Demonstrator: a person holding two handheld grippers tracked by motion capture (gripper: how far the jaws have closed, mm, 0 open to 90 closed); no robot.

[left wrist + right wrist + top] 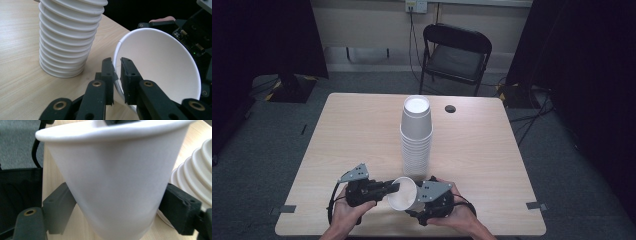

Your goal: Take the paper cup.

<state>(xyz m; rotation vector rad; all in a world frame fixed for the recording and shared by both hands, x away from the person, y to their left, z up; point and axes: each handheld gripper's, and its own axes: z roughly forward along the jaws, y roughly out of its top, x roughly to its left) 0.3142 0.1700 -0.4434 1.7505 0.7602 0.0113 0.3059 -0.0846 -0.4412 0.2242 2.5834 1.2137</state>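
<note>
A single white paper cup (403, 196) lies tilted on its side just above the table's front edge, its mouth facing left. My left gripper (396, 187) is shut on its rim, one jaw inside the cup (160, 65) and one outside, as the left gripper view (117, 67) shows. My right gripper (416, 195) straddles the cup's body from the other side. In the right gripper view both pads (61, 205) rest against the cup wall (112, 177), which keeps its shape. A tall stack of upside-down white cups (416, 135) stands just behind.
The wooden table (357, 130) carries a small black round cap (450, 108) near its far edge. A black folding chair (455, 50) stands beyond the table. The cup stack (67, 37) (195, 182) sits close beside both grippers.
</note>
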